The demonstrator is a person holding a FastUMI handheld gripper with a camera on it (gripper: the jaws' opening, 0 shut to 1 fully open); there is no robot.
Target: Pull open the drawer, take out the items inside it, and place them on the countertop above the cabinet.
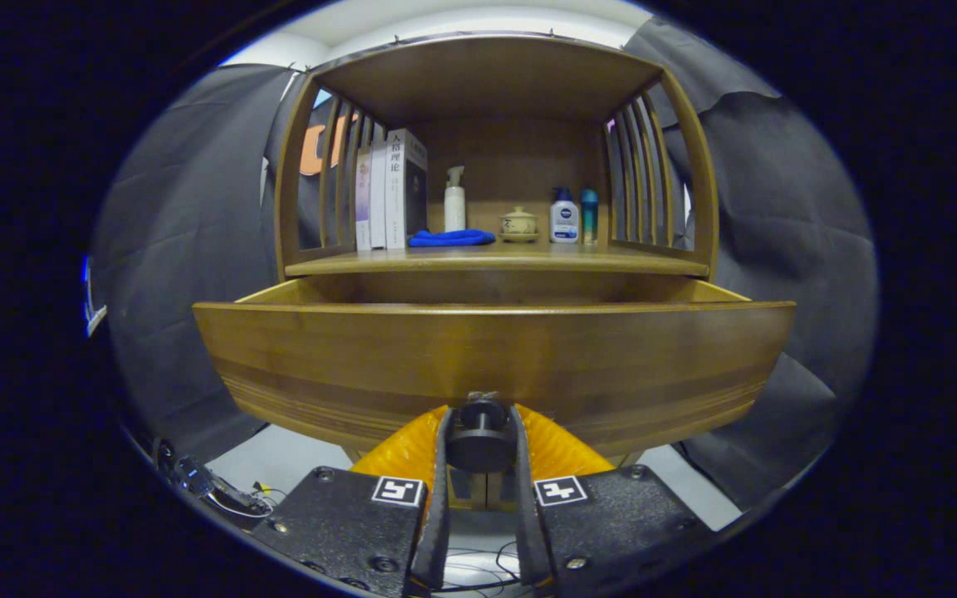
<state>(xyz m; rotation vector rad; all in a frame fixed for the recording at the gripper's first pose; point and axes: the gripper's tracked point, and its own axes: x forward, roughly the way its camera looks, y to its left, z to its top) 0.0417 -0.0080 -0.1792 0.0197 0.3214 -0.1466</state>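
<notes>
Drawer (491,353) stands pulled out from the wooden cabinet (699,166), its broad curved front just ahead of the fingers; the wood shows horizontal grain bands, darker toward the lower edge. Inside of the drawer cannot be seen from this low angle, only the tops of its side walls running back under the countertop. A dark round knob (480,436) sits at the bottom centre of the drawer front, and the gripper (481,453) has both fingers closed against it, one on each side, pinching it. Above the drawer, the countertop (495,262) is a smooth wooden shelf under a wooden roof, with slatted sides left and right and a solid back panel. On it, from left to right: a few books (391,191) standing upright against the left slats; a blue cloth (451,238) lying folded just beside them; a white pump bottle (454,202) upright behind the cloth; a small lidded ceramic pot (519,223) on a saucer near the middle; a white bottle with a blue cap (564,218); and a teal bottle (590,214) touching or just beside it, near the right slats. Black cloth (777,216) hangs as the booth wall on both sides of the cabinet, wrinkled and draped down to the floor. The floor (279,465) below is pale grey, with loose cables (221,494) lying to the left of the gripper. A white ceiling shows above the cabinet roof.
</notes>
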